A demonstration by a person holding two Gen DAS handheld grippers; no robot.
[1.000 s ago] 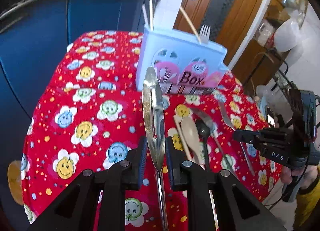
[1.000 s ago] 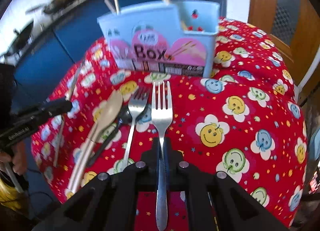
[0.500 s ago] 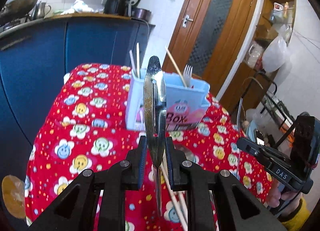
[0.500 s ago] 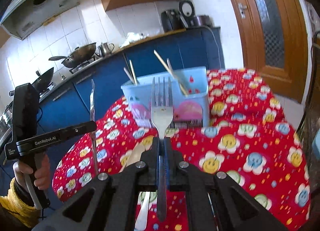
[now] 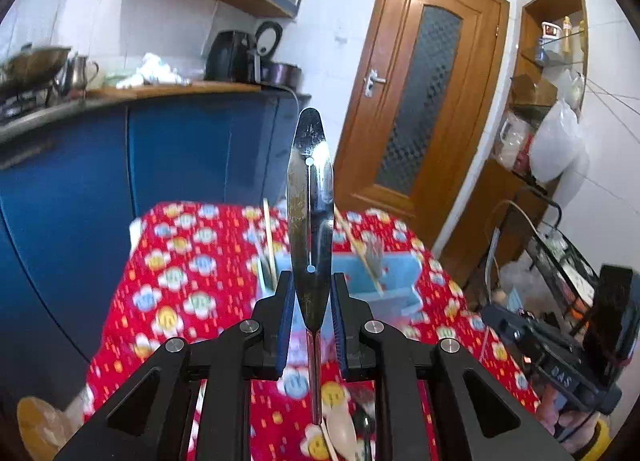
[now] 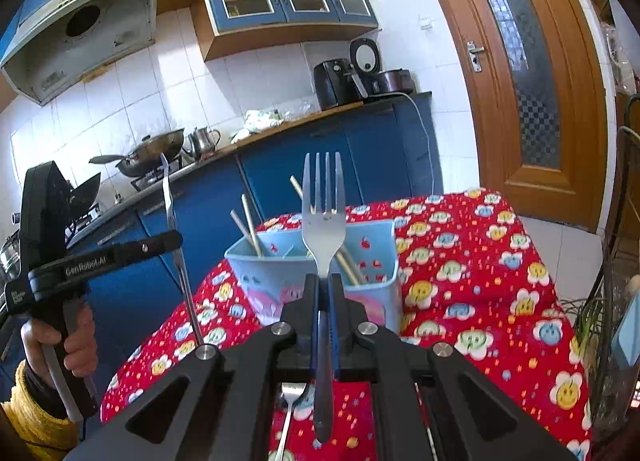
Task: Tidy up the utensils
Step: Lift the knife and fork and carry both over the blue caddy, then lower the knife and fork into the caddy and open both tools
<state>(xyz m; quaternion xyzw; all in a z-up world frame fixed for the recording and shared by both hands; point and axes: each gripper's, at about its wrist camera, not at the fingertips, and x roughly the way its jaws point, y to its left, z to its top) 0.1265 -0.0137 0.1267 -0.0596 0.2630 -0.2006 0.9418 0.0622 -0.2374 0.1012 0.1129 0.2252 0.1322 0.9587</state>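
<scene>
My left gripper (image 5: 311, 289) is shut on a flat metal utensil with a slot down its blade (image 5: 310, 201), which stands upright above the table. The right wrist view shows that same gripper (image 6: 176, 239) and utensil (image 6: 170, 201) at the left, raised off the cloth. My right gripper (image 6: 323, 285) is shut on the handle of a steel fork (image 6: 323, 217), tines up. Behind both stands the light blue utensil box (image 6: 372, 257) (image 5: 396, 281) holding chopsticks and a fork. The right gripper (image 5: 494, 317) shows at the lower right of the left wrist view.
The table wears a red smiley cloth (image 6: 460, 245). Loose utensils lie near its front: a pale spoon (image 5: 342, 429) and another fork (image 6: 290, 393). Blue cabinets (image 5: 180, 153) stand behind, a wooden door (image 5: 420, 113) and a cluttered rack (image 5: 560, 253) to the right.
Both grippers have risen off the cloth with their utensils and tipped upward. The box and the loose utensils have dropped lower in both views.
</scene>
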